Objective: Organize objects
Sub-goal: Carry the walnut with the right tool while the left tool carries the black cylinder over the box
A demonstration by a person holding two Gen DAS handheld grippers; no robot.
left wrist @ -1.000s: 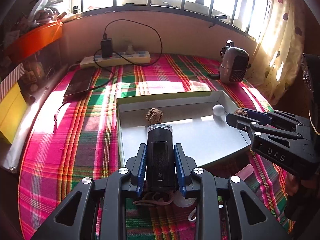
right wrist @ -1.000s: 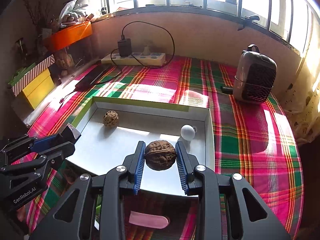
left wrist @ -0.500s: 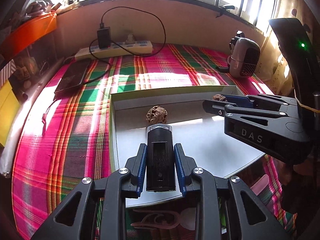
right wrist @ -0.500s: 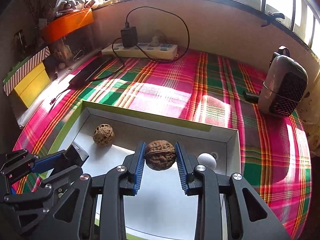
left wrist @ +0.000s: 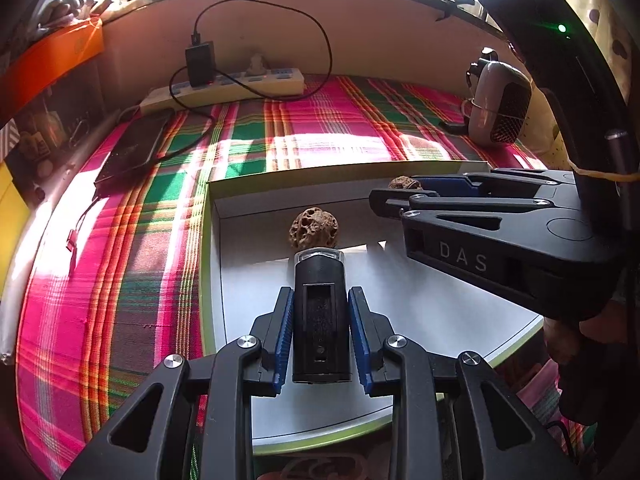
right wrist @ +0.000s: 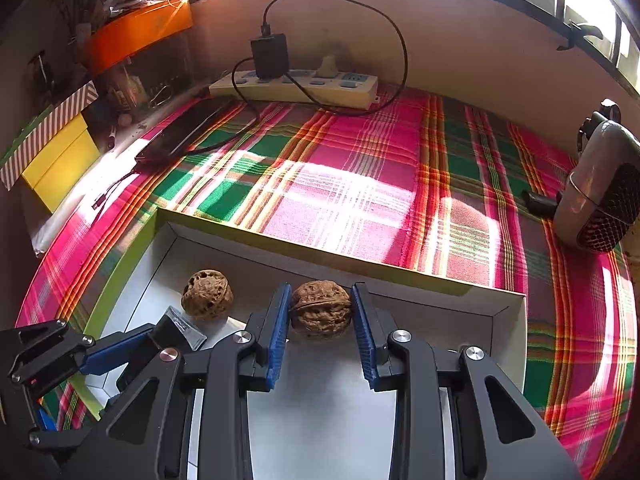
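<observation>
Seems to be in the middle of the work, judging from how things lie. On the table (left wrist: pixel 120 280), under a checked cloth of pink and green: one shallow white box (left wrist: pixel 224 208) with a green rim, serving as the collecting place. Inside it, already lying near the far wall: one pitted walnut (left wrist: pixel 314 228), so one thing counted as done. Above the box floor, not yet put down, two more things. Clamped between the blue pads of the left hand-held gripper (left wrist: pixel 320 292): one small black device (left wrist: pixel 320 320) with a clear cap, pointing toward the pitted nut and close to it. Clamped between the pads of the right hand-held gripper (right wrist: pixel 321 288): one smoother walnut (right wrist: pixel 320 314), hanging near the far wall of the box, just beside the pitted one. Left to do, as a guess: lower both loads to the white floor, open the pads, pull back. Whether more things wait outside the box, impossible to tell from here. Counted from large to small: one table, one box, one grey fan heater (right wrist: pixel 600 188) at the right edge, one power strip (right wrist: pixel 296 88) with a black charger by the wall, one dark flat phone or tablet (left wrist: pixel 132 148), two hand-held grippers, one black device, two walnuts.
</observation>
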